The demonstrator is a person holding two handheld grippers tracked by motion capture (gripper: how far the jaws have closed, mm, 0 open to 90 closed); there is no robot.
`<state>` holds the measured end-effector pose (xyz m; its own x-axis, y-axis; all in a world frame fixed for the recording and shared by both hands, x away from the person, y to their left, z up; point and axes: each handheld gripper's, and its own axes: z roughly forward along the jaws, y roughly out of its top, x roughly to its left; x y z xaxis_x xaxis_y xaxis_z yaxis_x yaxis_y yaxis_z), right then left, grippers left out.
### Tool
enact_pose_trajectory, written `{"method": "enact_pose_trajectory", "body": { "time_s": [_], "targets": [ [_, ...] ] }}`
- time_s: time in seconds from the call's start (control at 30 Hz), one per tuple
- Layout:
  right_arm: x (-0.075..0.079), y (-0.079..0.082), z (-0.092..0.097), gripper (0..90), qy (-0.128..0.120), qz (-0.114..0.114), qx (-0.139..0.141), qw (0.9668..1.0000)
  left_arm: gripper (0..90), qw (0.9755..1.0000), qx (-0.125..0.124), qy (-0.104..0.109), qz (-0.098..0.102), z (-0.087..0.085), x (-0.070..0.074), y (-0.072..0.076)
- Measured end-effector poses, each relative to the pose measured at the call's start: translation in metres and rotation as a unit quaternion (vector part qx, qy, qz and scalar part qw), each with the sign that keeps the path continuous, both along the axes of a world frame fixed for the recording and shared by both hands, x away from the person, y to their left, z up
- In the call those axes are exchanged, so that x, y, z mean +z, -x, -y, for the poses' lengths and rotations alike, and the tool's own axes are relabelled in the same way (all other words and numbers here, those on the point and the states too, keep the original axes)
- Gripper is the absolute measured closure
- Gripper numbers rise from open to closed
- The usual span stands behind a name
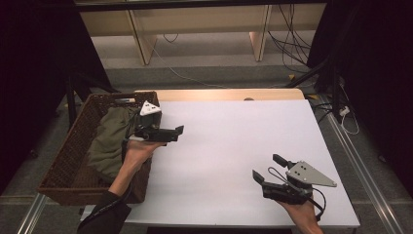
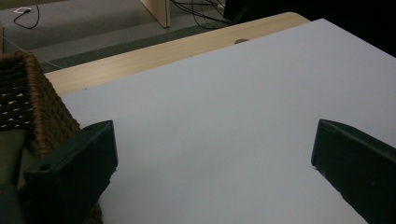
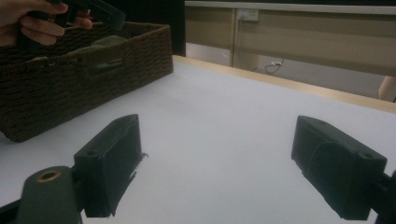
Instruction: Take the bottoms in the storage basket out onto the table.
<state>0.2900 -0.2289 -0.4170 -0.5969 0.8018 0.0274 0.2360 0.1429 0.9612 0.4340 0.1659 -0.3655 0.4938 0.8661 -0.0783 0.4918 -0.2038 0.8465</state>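
Observation:
A brown wicker basket (image 1: 63, 156) stands at the table's left edge with an olive-green cloth (image 1: 109, 141) lying in it. My left gripper (image 1: 178, 132) hovers over the basket's right rim, jaws pointing right across the white table (image 1: 234, 141). In the left gripper view it (image 2: 215, 158) is open with nothing between the jaws, and the basket (image 2: 39, 98) is at the left. My right gripper (image 1: 268, 167) sits near the front right of the table. In the right gripper view it (image 3: 217, 163) is open and holds nothing, facing the basket (image 3: 70, 88) and cloth (image 3: 100, 44).
A strip of bare wood (image 1: 224, 94) runs along the table's far edge. Beyond it are floor cables (image 1: 287, 44) and wooden furniture legs (image 1: 143, 44). Dark stands flank both sides of the table. The other hand (image 3: 32, 21) appears above the basket in the right gripper view.

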Motion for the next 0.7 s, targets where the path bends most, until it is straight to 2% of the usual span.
{"method": "enact_pose_trajectory", "body": {
  "time_s": [0.13, 0.4, 0.57, 0.7],
  "targets": [
    [0.0, 0.0, 0.0, 17.1, -0.001, 0.0, 0.001, 1.0, 0.5, 1.0, 0.007, 0.0, 0.004, -0.006, 0.007, -0.003],
    [0.0, 0.0, 0.0, 17.1, -0.001, -0.001, 0.002, 1.0, 0.5, 0.9998, 0.015, 0.007, -0.009, -0.015, 0.012, -0.012],
    [0.0, 0.0, 0.0, 17.1, -0.003, 0.0, 0.003, 1.0, 0.5, 0.9995, 0.029, -0.001, -0.008, -0.023, 0.016, -0.019],
    [0.0, 0.0, 0.0, 17.1, -0.002, 0.0, 0.003, 1.0, 0.4, 0.999, 0.045, 0.002, -0.006, -0.035, 0.02, -0.022]
  ]
}}
